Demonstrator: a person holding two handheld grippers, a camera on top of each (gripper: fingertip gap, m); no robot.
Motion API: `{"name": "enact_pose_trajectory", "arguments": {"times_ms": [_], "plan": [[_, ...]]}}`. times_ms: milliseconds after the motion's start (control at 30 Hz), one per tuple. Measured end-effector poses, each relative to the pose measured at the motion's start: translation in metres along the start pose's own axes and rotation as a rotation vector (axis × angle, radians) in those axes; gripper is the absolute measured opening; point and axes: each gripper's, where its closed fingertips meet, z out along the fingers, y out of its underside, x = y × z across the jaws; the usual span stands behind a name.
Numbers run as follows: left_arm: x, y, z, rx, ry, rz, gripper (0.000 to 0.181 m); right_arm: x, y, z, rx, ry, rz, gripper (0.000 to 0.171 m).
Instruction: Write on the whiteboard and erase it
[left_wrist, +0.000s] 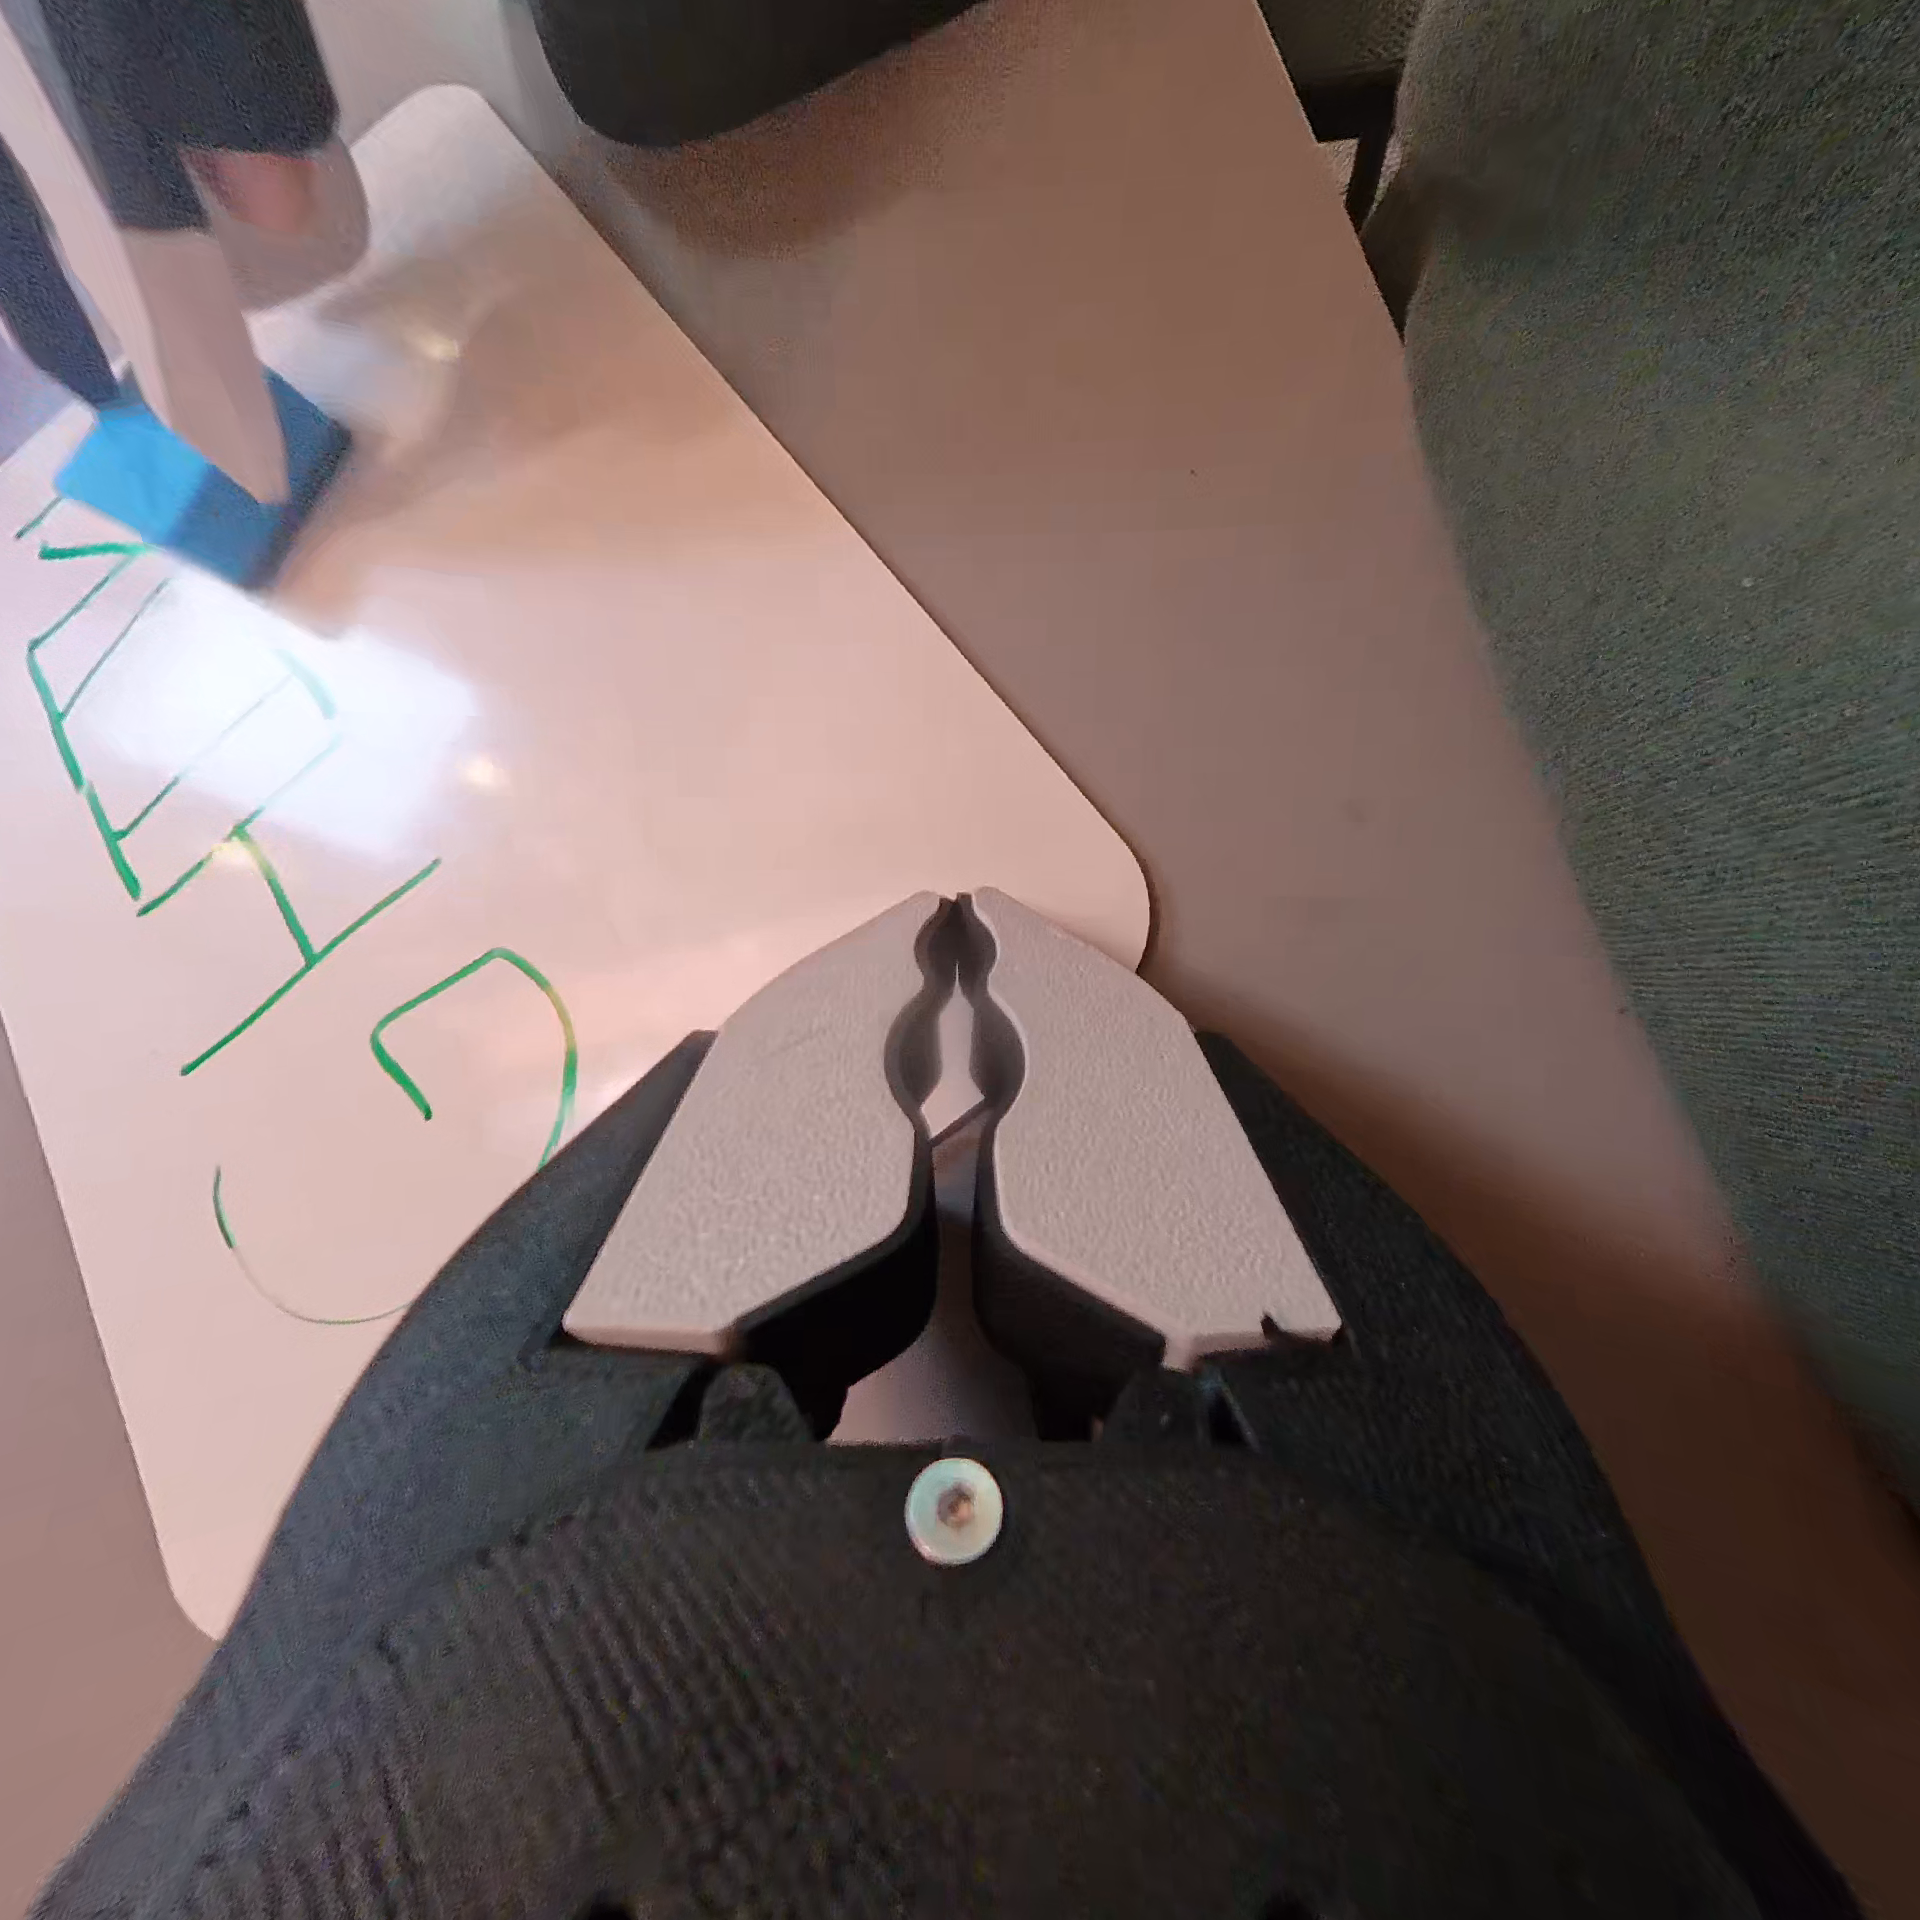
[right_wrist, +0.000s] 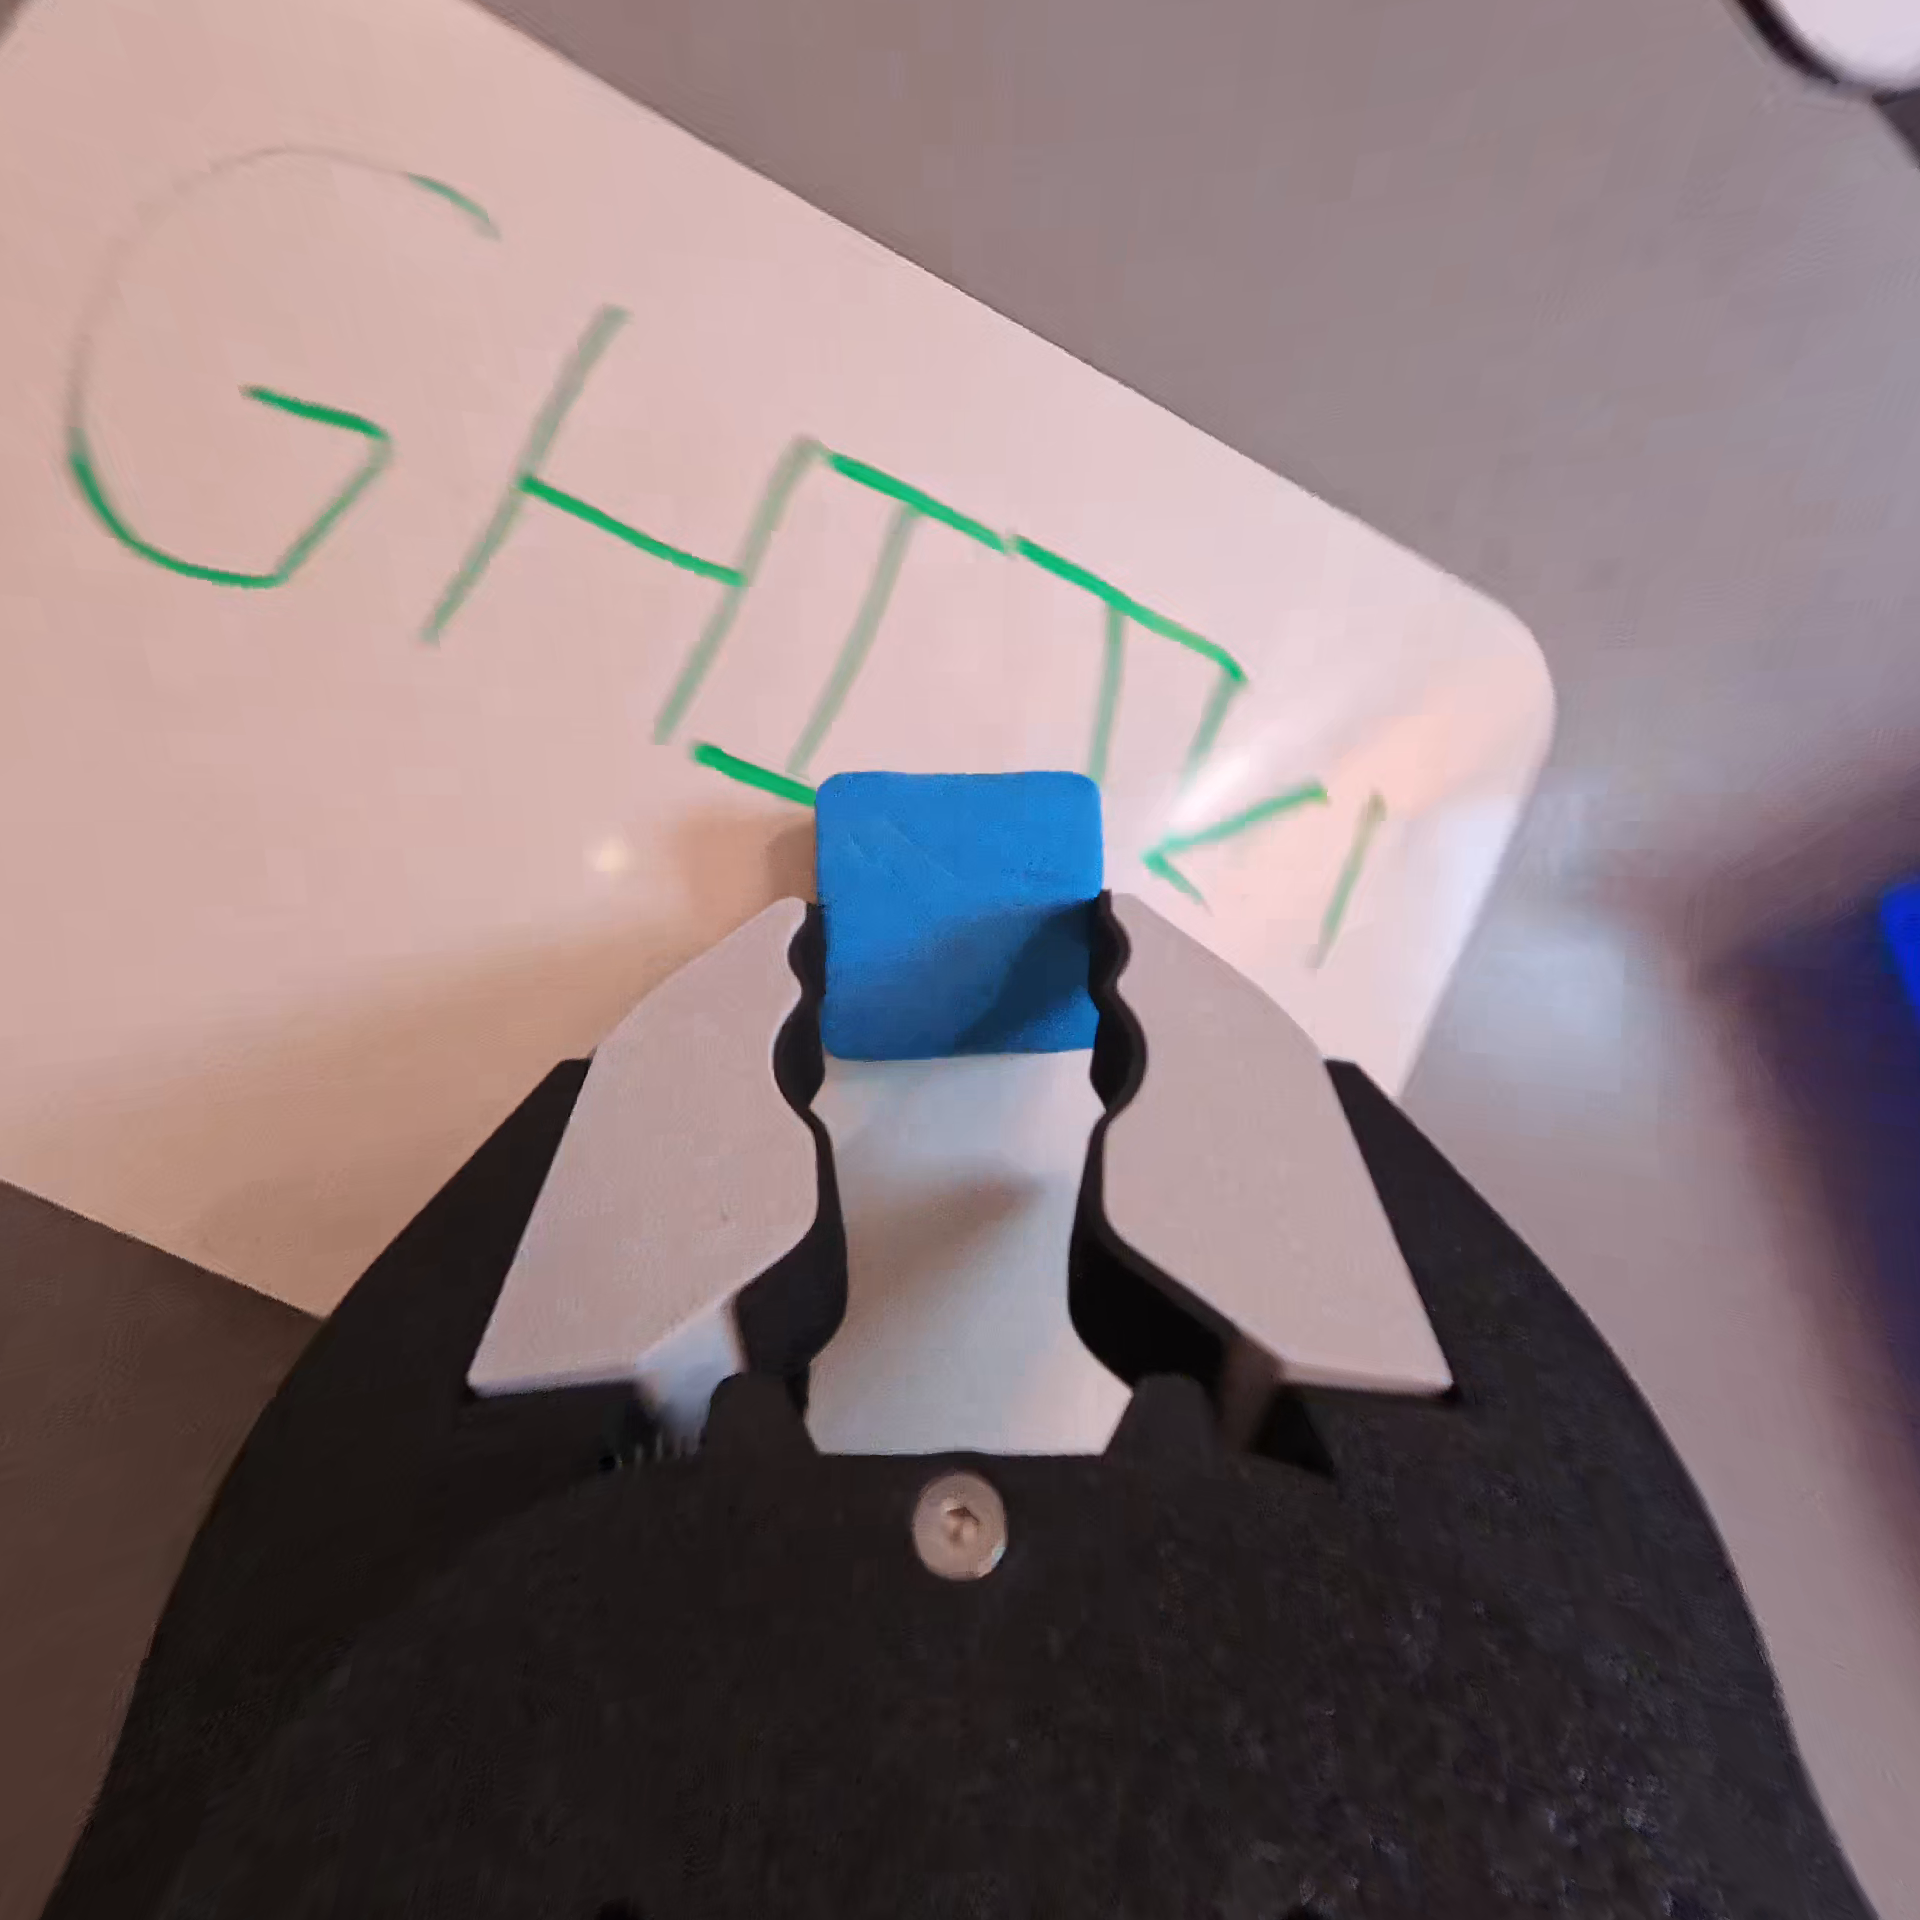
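1. Whiteboard (right_wrist: 312, 935) flat on the desk (right_wrist: 1351, 260), glossy and stiff, green marker strokes (right_wrist: 582, 520) across it; likely slick under a wipe, so prone to sliding unless pinned.
2. Left gripper (left_wrist: 961, 909) at the board's near corner, jaws pressed together on nothing; well placed to press down and steady the sheet.
3. Blue eraser (right_wrist: 956, 914) on the board at the right end of the writing, pinched across its two sides by the right gripper (right_wrist: 956, 935); looks soft, light, slightly squashy.
4. Best held low and square across the sides, firm enough not to twist mid-stroke.
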Motion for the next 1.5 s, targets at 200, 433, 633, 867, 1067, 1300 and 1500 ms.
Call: {"name": "enact_pose_trajectory", "arguments": {"times_ms": [200, 433, 633, 867, 1067, 1300, 1500], "plan": [[-0.002, 0.001, 0.000, -0.005, -0.013, -0.011, 0.001, 0.075, 0.005, 0.007, -0.013, 0.087, 0.138, 0.049], [-0.003, 0.001, 0.000, -0.003, -0.002, -0.020, 0.000, -0.025, -0.024, 0.015, -0.020, -0.070, -0.108, 0.050], [-0.002, 0.002, -0.002, -0.016, -0.019, -0.004, 0.001, 0.062, 0.000, 0.010, -0.061, 0.042, 0.067, 0.049], [0.000, 0.001, 0.000, -0.010, -0.001, -0.005, 0.001, 0.028, -0.036, 0.031, -0.056, -0.023, -0.024, 0.049], [0.000, 0.002, -0.002, -0.007, 0.004, -0.011, 0.000, 0.044, -0.017, 0.019, -0.093, -0.003, -0.027, 0.050], [-0.001, 0.003, -0.002, -0.007, -0.006, -0.007, 0.000, 0.042, -0.025, 0.012, -0.040, -0.063, 0.046, 0.064], [-0.002, 0.003, -0.002, -0.004, -0.006, -0.010, 0.000, 0.052, -0.020, 0.012, -0.062, -0.069, 0.074, 0.063]]}}
